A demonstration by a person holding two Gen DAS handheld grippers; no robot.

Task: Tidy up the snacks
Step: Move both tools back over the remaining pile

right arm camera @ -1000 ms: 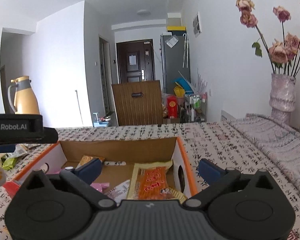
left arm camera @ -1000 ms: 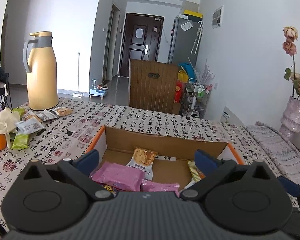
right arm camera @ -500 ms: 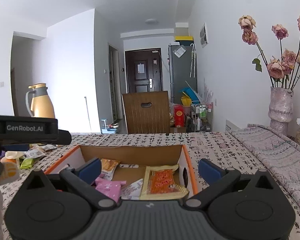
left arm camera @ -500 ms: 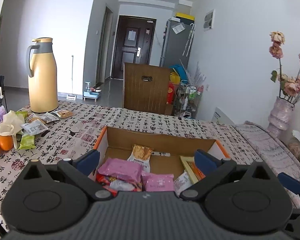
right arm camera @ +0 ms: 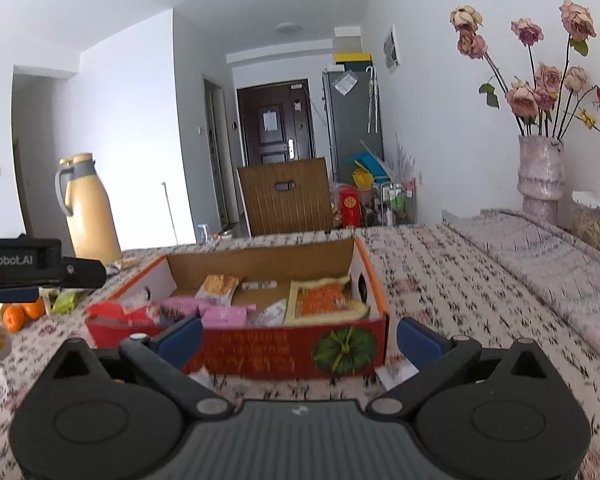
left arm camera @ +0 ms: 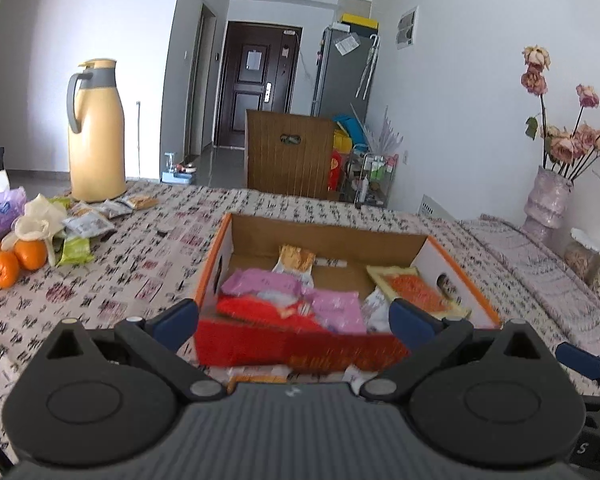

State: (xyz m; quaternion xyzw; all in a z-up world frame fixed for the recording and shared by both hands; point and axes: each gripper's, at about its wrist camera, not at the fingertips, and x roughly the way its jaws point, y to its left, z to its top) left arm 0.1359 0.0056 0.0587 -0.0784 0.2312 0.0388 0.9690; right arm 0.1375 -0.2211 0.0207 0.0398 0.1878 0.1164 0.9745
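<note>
Far off to the left of the left gripper [left arm camera: 294, 322], a loose cluster of small foil snack packets [left arm camera: 94, 220] lies on the calligraphy-print tablecloth [left arm camera: 140, 280], beside three oranges [left arm camera: 10, 258] and in front of a tall yellow thermos jug with a grey handle [left arm camera: 96, 132]. These packets look like what remains to be sorted.

Straight ahead of that gripper, just past its blue fingertips, sits the open cardboard box with red printed sides and an orange rim [left arm camera: 300, 344]. Inside it lie pink wrapped packets [left arm camera: 332, 308], a red packet [left arm camera: 252, 308], a tan pouch [left arm camera: 296, 258] toward the far wall and a flat orange-and-yellow sachet [left arm camera: 416, 288] on the right. The left gripper's jaws are spread wide with nothing between them.

The right gripper [right arm camera: 300, 338] faces the same box from near its right corner, likewise released and empty.

The step in hand appears to be the pause between placements. The next move likely calls for swinging the left gripper leftward to the scattered packets, lowering over one, and pinching its thin edge before carrying it to the box.
</note>
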